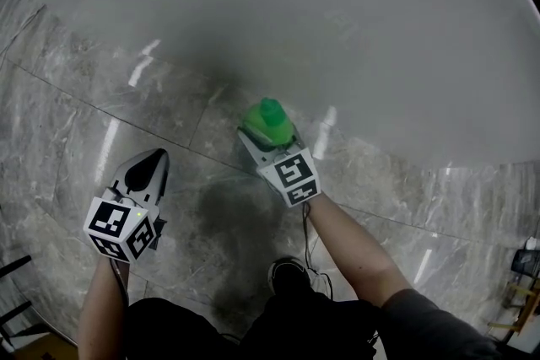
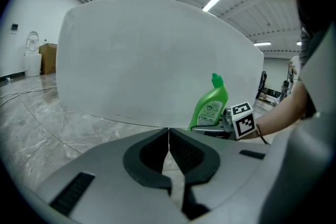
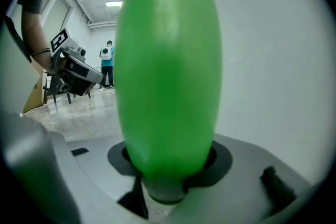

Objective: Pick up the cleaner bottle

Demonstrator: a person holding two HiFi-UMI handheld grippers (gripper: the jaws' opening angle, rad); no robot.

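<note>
White surface (image 1: 337,13) fills my view ahead of both grippers, with marble floor (image 1: 76,122) beneath them. I see the green bottle (image 3: 168,71) upright between the right gripper's (image 1: 261,143) jaws, which clamp its lower body. The left gripper (image 2: 169,139) sits off to the bottle's left, well apart from it. Its jaws are pressed together and empty.
</note>
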